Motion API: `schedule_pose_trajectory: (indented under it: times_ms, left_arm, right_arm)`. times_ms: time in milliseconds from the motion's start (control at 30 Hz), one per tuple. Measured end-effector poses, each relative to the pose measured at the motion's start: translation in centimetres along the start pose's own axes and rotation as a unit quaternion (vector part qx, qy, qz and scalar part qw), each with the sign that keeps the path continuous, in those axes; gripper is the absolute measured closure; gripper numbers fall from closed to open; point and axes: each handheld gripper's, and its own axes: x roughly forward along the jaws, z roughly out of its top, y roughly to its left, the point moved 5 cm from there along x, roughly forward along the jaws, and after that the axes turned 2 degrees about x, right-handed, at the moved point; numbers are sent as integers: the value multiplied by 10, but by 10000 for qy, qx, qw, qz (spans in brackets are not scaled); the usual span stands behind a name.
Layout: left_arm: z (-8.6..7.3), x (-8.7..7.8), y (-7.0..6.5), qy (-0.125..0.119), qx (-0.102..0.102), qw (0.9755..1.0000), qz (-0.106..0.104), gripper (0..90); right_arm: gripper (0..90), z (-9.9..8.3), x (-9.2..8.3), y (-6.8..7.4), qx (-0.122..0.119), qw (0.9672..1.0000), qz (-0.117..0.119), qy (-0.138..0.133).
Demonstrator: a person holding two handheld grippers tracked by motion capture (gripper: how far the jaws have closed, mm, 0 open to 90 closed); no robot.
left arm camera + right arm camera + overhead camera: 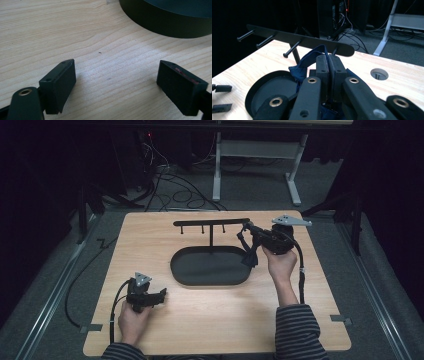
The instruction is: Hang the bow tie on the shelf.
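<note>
Strap loop (312,56), clamped in the right gripper (328,60), stood just short of the rack's nearest peg (334,51); left gripper (116,82) rested released, well apart.

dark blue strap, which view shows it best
The right gripper view: the dark blue strap loops up close, pinched in the shut right claw near the peg rack. The high view shows it small and dark, hanging from that claw. The left gripper view shows table and tray wall.
</note>
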Motion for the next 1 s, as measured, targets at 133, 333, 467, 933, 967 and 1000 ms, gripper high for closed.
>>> schedule_pose_trajectory:
  times_ms: [133, 333, 467, 933, 967, 1000]
  left_arm:
    - [0, 0, 0, 4, 10, 10000, -8, 161]
    - [0, 0, 0, 3, 9, 10000, -8, 161]
    - [0, 0, 0, 4, 9, 10000, -8, 161]
    - [0, 0, 0, 4, 10, 10000, -7, 161]
    - [0, 0, 0, 4, 10, 10000, -8, 161]
    - [0, 0, 0, 4, 10, 10000, -8, 161]
  right_arm:
    - [887, 2, 7, -1, 1, 10000, -23, 14]
    - [885, 7, 15, -7, 103, 9999, -61, -32]
    - [884, 8, 20, -9, 128, 9999, -95, 0]
    - [870, 4, 30, -14, 170, 9997, -134, 152]
    - [867, 3, 30, -14, 180, 9996, -128, 159]
    - [865, 3, 31, -15, 182, 9996, -129, 165]
